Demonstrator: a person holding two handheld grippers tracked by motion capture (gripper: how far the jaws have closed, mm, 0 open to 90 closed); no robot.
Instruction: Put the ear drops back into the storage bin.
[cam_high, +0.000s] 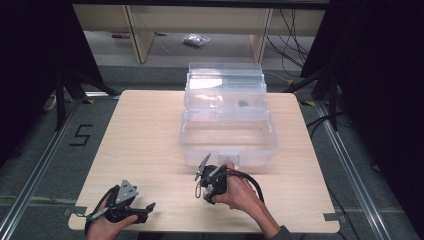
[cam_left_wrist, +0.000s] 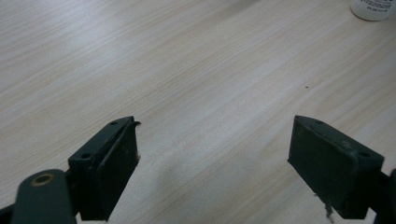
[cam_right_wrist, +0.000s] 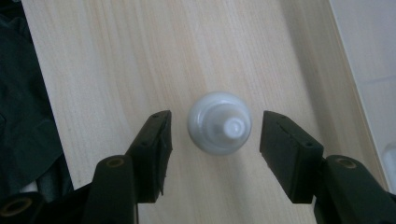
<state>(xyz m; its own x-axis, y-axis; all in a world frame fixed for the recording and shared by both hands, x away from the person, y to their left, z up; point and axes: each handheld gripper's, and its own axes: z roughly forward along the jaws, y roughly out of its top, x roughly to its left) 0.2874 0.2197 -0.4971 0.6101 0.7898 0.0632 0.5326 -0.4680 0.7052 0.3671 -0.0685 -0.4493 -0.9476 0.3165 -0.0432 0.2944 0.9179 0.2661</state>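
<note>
1. right gripper view looks straight down on a small white bottle (cam_right_wrist: 219, 122), seen from the top: a round, domed shoulder with a narrow nozzle cap in its middle, the outline slightly blurred.
2. the bottle stands upright on the table (cam_right_wrist: 116, 60), between the two black jaws of the right gripper (cam_right_wrist: 215, 140). there is a slim gap on each side, so the pads flank it without pressing on it.
3. those jaws are partly spread, with the bottle in the space between them.
4. in the high view the right gripper (cam_high: 210, 185) points down at the table near its front edge, just in front of the clear box (cam_high: 227, 137), with the hand and gripper body hiding the bottle.
5. the box is a see-through plastic bin with its lid (cam_high: 225, 80) swung back and open; its front latch (cam_high: 229, 159) sits just beyond the right gripper.
6. the left gripper (cam_high: 147, 207) lies low at the front left corner, well apart from the bottle, pointing towards the right gripper.
7. left gripper view shows its jaws spread wide over bare wood, nothing between them; the bottle's base (cam_left_wrist: 373, 9) peeks in at the top right corner.
</note>
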